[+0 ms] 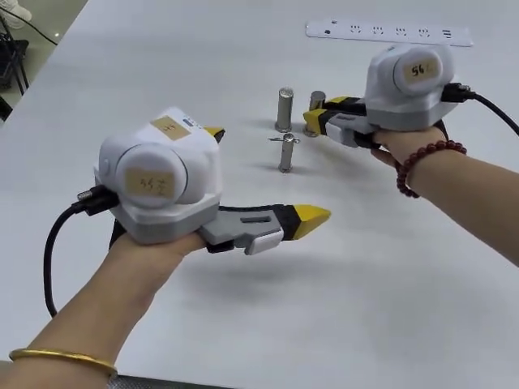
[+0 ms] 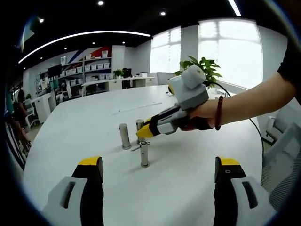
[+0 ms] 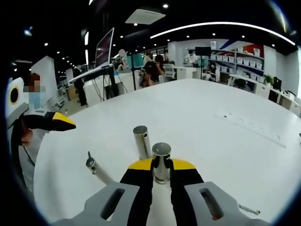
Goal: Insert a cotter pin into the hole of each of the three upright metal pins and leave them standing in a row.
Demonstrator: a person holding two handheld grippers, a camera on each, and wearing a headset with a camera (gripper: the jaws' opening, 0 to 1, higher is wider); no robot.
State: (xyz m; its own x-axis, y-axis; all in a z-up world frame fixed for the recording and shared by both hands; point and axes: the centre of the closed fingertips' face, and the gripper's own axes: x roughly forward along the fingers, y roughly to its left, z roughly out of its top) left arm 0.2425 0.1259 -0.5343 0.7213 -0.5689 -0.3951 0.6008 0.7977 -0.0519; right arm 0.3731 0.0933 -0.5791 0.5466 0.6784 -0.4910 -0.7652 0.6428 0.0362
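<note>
Three short metal pins stand upright on the white table (image 1: pixel 365 267). The nearest pin (image 1: pixel 285 154) (image 2: pixel 144 153) has a cotter pin (image 1: pixel 284 139) (image 3: pixel 89 161) through its top. Behind it stands a bare pin (image 1: pixel 285 109) (image 2: pixel 124 135) (image 3: pixel 141 141). My right gripper (image 1: pixel 312 120) (image 2: pixel 146 132) (image 3: pixel 161 165) is shut on the third pin (image 1: pixel 317 100) (image 3: pixel 161 160), which stays upright on the table. My left gripper (image 1: pixel 263 174) (image 2: pixel 159 165) is held wide open in front of the row, apart from the pins and holding nothing.
A white power strip (image 1: pixel 389 32) (image 3: pixel 254 127) lies at the table's far edge. A loose cotter pin (image 3: pixel 247 208) lies on the table to the right of my right gripper. Office desks, shelves and people are in the background.
</note>
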